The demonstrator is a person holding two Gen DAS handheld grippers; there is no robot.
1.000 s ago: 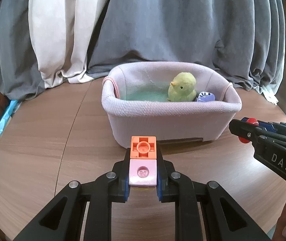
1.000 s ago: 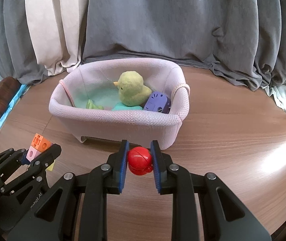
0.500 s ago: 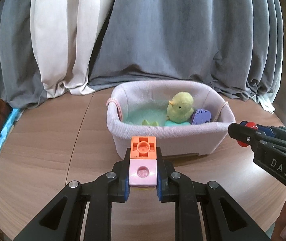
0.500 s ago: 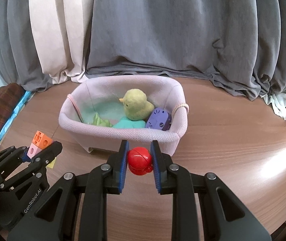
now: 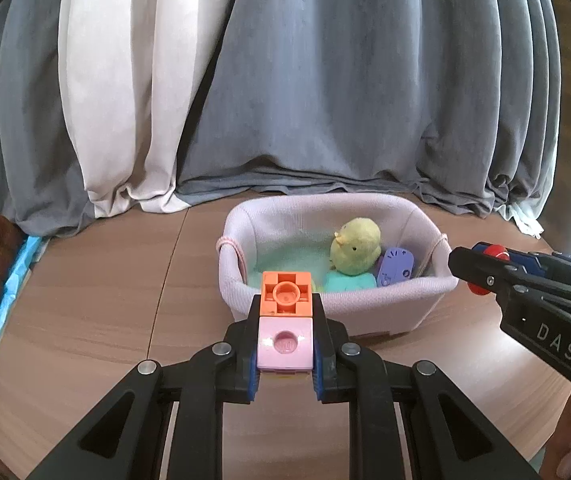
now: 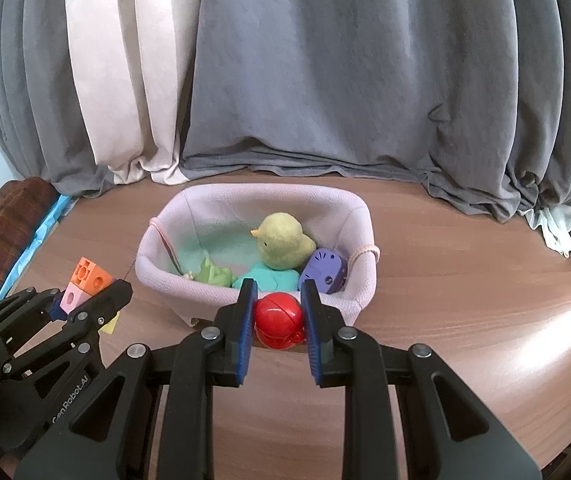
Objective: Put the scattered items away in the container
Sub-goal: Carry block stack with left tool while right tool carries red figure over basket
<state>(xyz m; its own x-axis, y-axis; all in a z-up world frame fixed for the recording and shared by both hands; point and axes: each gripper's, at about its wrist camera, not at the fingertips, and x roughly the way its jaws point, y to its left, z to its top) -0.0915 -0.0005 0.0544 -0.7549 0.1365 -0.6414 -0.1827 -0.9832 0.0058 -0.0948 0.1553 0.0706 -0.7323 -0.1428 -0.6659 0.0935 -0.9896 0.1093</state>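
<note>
From the left wrist the left gripper (image 5: 284,344) has its jaws clamped on a studded orange-and-pink block stack (image 5: 285,320) before the pale pink fabric basket (image 5: 341,304), while from the right wrist the right gripper (image 6: 278,320) pinches a glossy red toy (image 6: 278,318) near the rim.

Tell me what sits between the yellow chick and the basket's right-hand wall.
A purple toy lies there, leaning against the yellow chick and close to the right wall of the basket. The right wrist view shows it best.

home room, grey and cream curtains (image 6: 325,80) pooling onto wooden table (image 6: 465,312), soft toys sitting in knitted basket (image 6: 361,280)
</note>
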